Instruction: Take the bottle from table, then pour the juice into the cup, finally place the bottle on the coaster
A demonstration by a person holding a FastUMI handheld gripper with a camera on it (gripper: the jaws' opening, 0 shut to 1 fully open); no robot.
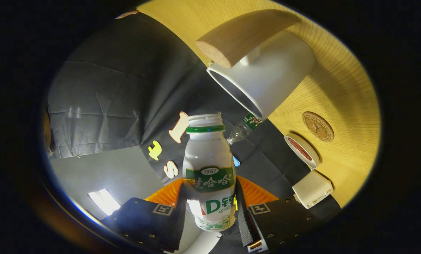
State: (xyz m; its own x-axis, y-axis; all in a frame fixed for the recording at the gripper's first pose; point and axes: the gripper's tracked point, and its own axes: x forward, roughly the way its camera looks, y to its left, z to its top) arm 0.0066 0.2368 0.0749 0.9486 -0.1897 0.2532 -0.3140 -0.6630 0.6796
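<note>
tongs (210,211) clenched on the bottle (209,176), one pad (179,215) on each side of its lower body, cap off, mouth open. view strongly tilted, so tabletop (341,88) of pale yellow wood grain stands slanted beyond the bottle. on it a white cup (266,76) with a thick wooden handle (238,33), its opening just beyond the bottle mouth, apart from it. near the cup a round cork coaster (318,126), bare. beside the coaster a small white dish (302,150) and a white box (312,188). between cup and bottle a second small clear bottle (244,128) with green label. behind all, creased black cloth wall (108,95) and a grey panel (108,176) with a bright light patch (103,201).
</note>
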